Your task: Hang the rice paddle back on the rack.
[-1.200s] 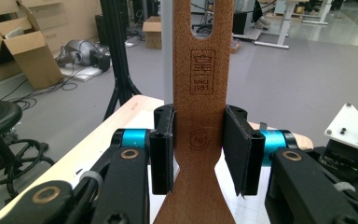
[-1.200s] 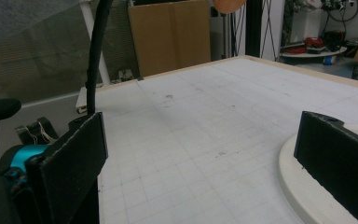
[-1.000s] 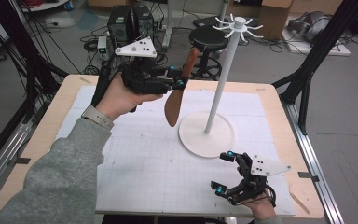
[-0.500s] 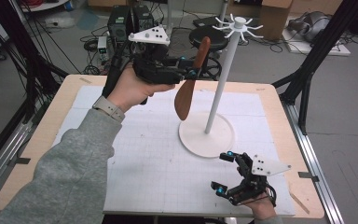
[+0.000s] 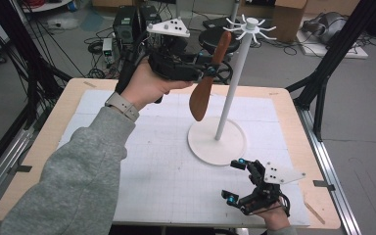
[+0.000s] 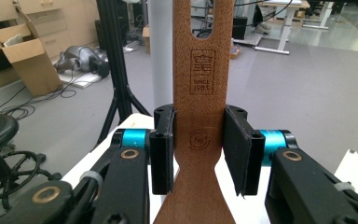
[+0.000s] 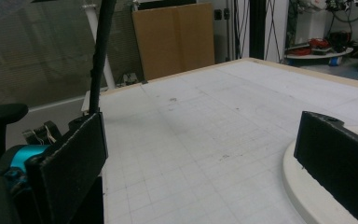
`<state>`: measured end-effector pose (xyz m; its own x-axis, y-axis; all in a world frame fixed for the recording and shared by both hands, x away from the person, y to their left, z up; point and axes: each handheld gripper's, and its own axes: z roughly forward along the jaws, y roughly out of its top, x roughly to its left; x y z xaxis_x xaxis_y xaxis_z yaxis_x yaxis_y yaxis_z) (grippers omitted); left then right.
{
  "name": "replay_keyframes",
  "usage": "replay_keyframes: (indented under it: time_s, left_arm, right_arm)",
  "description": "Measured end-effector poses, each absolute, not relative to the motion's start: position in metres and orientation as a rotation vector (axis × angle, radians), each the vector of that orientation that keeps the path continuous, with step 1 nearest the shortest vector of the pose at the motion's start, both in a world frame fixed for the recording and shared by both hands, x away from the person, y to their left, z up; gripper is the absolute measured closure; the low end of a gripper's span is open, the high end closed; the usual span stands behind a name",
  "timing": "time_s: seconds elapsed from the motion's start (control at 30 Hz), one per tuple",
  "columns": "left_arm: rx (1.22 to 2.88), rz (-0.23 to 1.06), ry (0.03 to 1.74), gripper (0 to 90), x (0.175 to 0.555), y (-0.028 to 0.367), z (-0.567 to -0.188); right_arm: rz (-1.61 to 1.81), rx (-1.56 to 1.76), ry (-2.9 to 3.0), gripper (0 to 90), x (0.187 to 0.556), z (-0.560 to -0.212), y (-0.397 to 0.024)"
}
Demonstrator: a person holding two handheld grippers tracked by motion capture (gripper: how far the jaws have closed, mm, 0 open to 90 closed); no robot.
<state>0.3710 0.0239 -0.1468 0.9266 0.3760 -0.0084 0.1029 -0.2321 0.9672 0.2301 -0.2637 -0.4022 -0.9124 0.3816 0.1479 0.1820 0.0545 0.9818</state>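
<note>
One wooden spatula point(image 5: 206, 81), pinched by the left gripper point(image 6: 199, 149), now hangs higher, nearer the stand point(image 5: 230, 88); right gripper point(image 5: 240, 181), jaws spread, rests at five o'clock.

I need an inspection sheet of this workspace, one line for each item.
Surface: white grid mat on wooden table.
Job's things: wooden spatula held in the air beside white hook stand.
Clutter: nothing seen.
Grippers: left gripper shut on the spatula's handle; right gripper open, low over the mat near the stand's base.
Cables: black cables on the floor behind the table.
Surroundings: stool, cardboard boxes, black frame legs.
</note>
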Motion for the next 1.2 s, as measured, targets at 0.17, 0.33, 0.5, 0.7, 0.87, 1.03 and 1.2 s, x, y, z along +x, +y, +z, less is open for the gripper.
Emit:
replay_keyframes:
  time_s: [0.17,0.33,0.5,0.7,0.87,1.03,1.2]
  left_arm:
    - [1.815,0.29,0.364,65.0,0.371,0.017,-0.142]
    - [1.812,0.288,0.38,65.0,0.373,0.011,-0.143]
    - [1.804,0.282,0.386,65.0,0.375,0.008,-0.144]
    - [1.803,0.293,0.358,65.0,0.372,0.003,-0.144]
    - [1.81,0.316,0.392,65.0,0.374,0.001,-0.144]
    - [1.805,0.316,0.405,65.0,0.378,-0.001,-0.145]
    - [1.817,0.314,0.411,65.0,0.379,-0.004,-0.147]
  right_arm:
    - [1.978,0.592,2.164,1.5,0.23,-0.402,-0.263]
    - [1.984,0.592,2.163,1.5,0.23,-0.402,-0.264]
    - [1.983,0.59,2.166,1.5,0.23,-0.402,-0.264]
    - [1.979,0.59,2.171,1.5,0.23,-0.402,-0.263]
    - [1.976,0.589,2.174,1.5,0.23,-0.402,-0.263]
    - [1.977,0.59,2.175,1.5,0.23,-0.402,-0.263]
    - [1.975,0.587,2.172,1.5,0.231,-0.403,-0.263]
